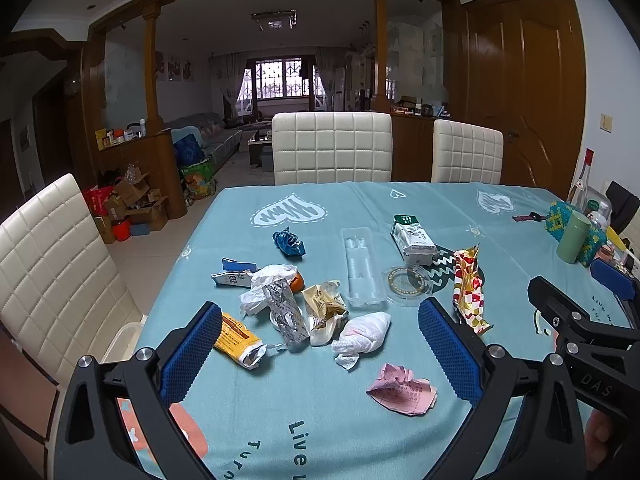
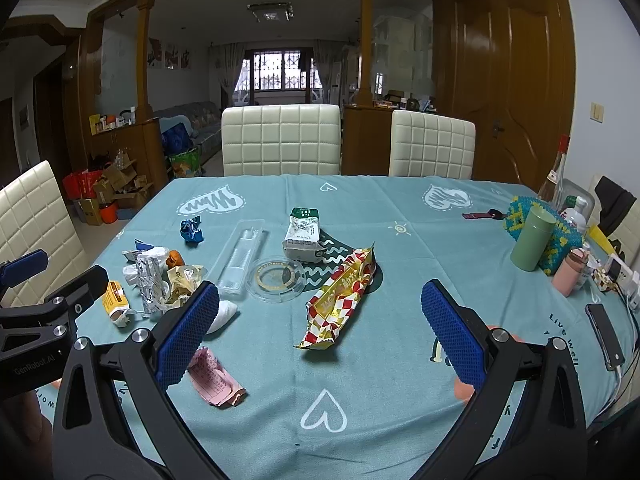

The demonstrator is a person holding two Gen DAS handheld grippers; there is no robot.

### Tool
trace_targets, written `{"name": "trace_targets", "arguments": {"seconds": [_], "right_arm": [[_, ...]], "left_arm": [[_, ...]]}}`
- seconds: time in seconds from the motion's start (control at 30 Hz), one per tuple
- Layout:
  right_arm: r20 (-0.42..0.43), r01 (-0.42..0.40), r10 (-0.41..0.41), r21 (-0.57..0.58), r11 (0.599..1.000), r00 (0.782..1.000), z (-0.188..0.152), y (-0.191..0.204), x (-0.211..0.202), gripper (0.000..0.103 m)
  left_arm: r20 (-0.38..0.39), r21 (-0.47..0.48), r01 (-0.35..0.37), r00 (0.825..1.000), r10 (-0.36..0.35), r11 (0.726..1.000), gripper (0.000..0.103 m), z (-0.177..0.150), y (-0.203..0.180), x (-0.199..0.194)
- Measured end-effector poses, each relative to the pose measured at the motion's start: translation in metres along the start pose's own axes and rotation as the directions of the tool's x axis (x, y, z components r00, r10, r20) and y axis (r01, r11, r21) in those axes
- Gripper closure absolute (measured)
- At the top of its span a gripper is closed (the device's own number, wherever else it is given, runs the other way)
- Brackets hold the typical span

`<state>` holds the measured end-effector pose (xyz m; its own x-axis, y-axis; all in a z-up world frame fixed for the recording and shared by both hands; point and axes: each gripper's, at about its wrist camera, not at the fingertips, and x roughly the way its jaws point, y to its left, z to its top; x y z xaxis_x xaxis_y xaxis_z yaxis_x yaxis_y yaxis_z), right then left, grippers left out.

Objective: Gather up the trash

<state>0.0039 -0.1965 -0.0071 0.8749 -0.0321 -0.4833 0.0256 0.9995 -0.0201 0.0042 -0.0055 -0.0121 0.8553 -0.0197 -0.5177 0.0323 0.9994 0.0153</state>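
Both tongs up over the near edge of the teal-clothed worktop [image 2: 400, 200], nothing picked yet, so prob. the very start: choosing a first piece. Left tongs [image 1: 320, 344] spread wide, empty, blue pads framing the main heap. Right tongs [image 2: 320, 320] also spread wide, empty, framing the red-white-gold checked snack wrapper [image 2: 340, 296] lying flat near the middle.

Trash all loose on the cloth: crumpled pink paper slip [image 1: 402, 390] nearest, wadded white tissue [image 1: 366, 334] just beyond, orange-yellow squashed carton [image 1: 236, 336] beside the left pad, silver foil blister strip [image 1: 286, 312] tangled w/ a crumpled white paper [image 1: 266, 284], blue foil ball [image 1: 289, 242] further back. Clear plastic tray [image 1: 360, 268], clear round lid w/ gold ring [image 1: 406, 280] and green-white milk carton [image 1: 412, 236] behind.

No bin or bag visible in either view, so can't say where it all goes.

Next, likely: drop right tongs onto the checked wrapper, pinch across its narrow width; thin, crinkly, needs a low approach. Left to the tissue or pink slip, approx. same way.
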Motion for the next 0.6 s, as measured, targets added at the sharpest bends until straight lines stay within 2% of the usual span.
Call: {"name": "trace_targets", "arguments": {"seconds": [0.6], "right_arm": [[-0.002,-0.003,0.003,0.0,1.0,1.0,-0.0014,0.0008,0.0006,0.003]], "left_arm": [[-0.011,0.001,0.008,1.0,-0.008,1.0,0.007,-0.0013,0.0009,0.0022]]}}
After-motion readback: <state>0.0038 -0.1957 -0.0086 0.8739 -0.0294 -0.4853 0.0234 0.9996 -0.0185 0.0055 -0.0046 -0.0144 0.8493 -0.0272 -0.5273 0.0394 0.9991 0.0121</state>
